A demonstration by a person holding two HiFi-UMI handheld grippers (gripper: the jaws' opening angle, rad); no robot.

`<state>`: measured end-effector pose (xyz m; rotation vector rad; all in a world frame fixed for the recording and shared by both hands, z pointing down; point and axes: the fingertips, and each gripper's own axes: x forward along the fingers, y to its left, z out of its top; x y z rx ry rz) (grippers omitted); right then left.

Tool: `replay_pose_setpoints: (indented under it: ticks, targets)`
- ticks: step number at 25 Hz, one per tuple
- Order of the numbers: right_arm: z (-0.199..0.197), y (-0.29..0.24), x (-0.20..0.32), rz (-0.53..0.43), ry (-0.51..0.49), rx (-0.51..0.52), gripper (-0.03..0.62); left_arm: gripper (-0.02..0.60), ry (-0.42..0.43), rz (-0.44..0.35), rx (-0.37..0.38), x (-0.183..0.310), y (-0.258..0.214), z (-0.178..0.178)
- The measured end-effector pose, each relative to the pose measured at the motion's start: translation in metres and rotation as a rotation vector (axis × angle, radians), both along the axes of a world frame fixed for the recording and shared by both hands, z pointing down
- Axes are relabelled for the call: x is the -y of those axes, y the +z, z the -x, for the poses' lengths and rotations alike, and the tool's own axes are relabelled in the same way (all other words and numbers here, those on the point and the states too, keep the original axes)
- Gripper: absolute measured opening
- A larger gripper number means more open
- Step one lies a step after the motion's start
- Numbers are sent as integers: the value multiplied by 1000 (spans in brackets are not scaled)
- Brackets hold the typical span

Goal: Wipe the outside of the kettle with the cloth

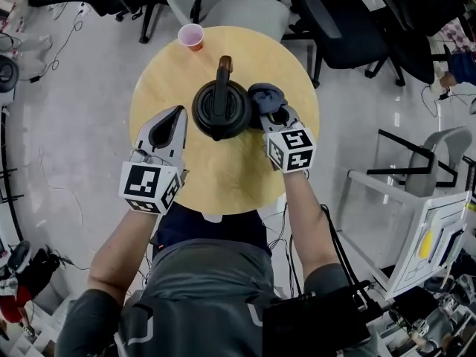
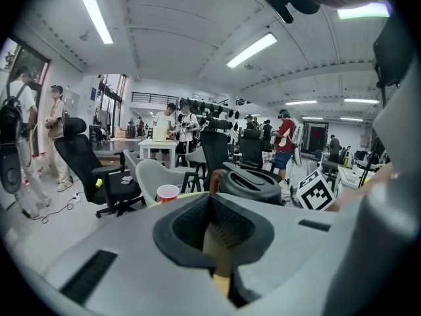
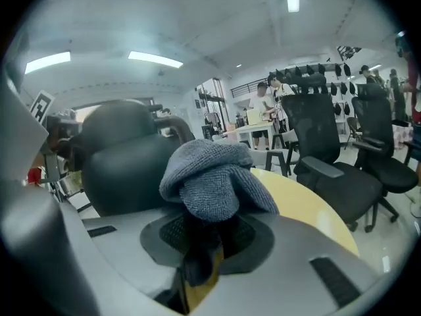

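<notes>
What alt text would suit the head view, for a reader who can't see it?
From above: the right gripper holds a grey cloth beside a black kettle on a round yellow table; the left gripper, shut, flanks its other side.

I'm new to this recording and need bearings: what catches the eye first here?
A black kettle stands at the middle of a round yellow table. The right gripper holds a grey cloth at its right side; the left gripper, shut and empty, is at its left. A pink cup stands at the far edge.
</notes>
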<state>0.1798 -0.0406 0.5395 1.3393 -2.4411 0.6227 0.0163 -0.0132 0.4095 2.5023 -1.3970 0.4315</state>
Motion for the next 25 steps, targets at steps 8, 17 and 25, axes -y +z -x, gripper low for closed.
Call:
replay_pose_setpoints:
  ticks: [8, 17, 25]
  targets:
    - [9, 36, 4, 71, -56, -76, 87, 9, 4, 24, 7, 11, 9, 12]
    - [6, -3, 2, 32, -48, -61, 87, 9, 16, 15, 1, 7, -8, 18]
    - [25, -137, 2, -170, -127, 14, 87, 9, 32, -9, -20, -2, -50, 18]
